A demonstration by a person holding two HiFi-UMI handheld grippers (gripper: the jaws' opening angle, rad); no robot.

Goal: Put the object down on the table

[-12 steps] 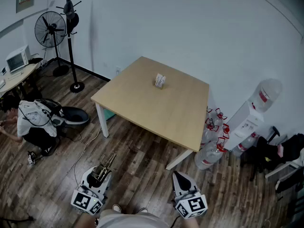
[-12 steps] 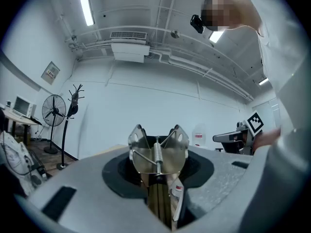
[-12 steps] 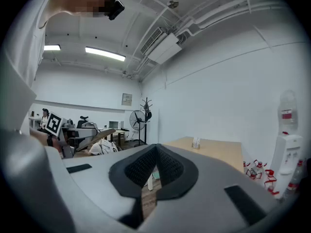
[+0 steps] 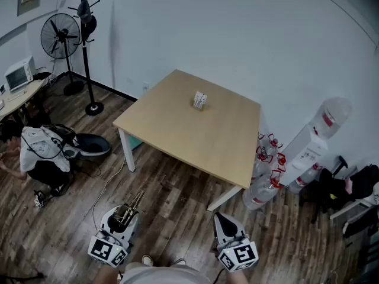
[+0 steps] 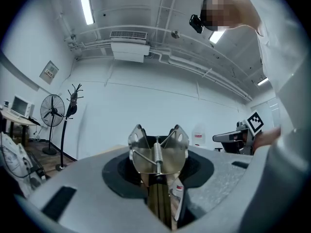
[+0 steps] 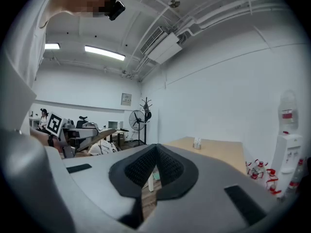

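Standing mid-room, table (image 4: 195, 136): pale wood top, white legs, set near the white back wall. We look down on it from across a dark plank floor (image 4: 177, 203).
Water dispenser (image 4: 309, 154): white, to R of table by the wall, w/ a big bottle upside down on top.
Jugs (image 4: 264, 185): clear, red handles, several on the floor btwn dispenser & table.
Fan (image 4: 61, 36) & coat stand (image 4: 89, 46): both black, far L by the wall, just beside each other.
Person (image 4: 37, 152): crouched low on the floor at far L, pale top.
L gripper (image 4: 122, 216): low in our view, over the floor, well apart from table. Jaws approx halfway closed & clamped on the metal spring tool (image 5: 157, 152).
Metal spring tool: the task's thing. We hold it in L gripper, not on the table. Brass-tone handles pinched btwn the jaws; steel head w/ two ears & a coil spring sticks out past the tips, toward the table.
R gripper (image 4: 223, 220): low, R of L gripper, over the floor. Jaw tips together, nothing btwn them.
Small white box (image 4: 200, 100): upright on table, toward its far side.
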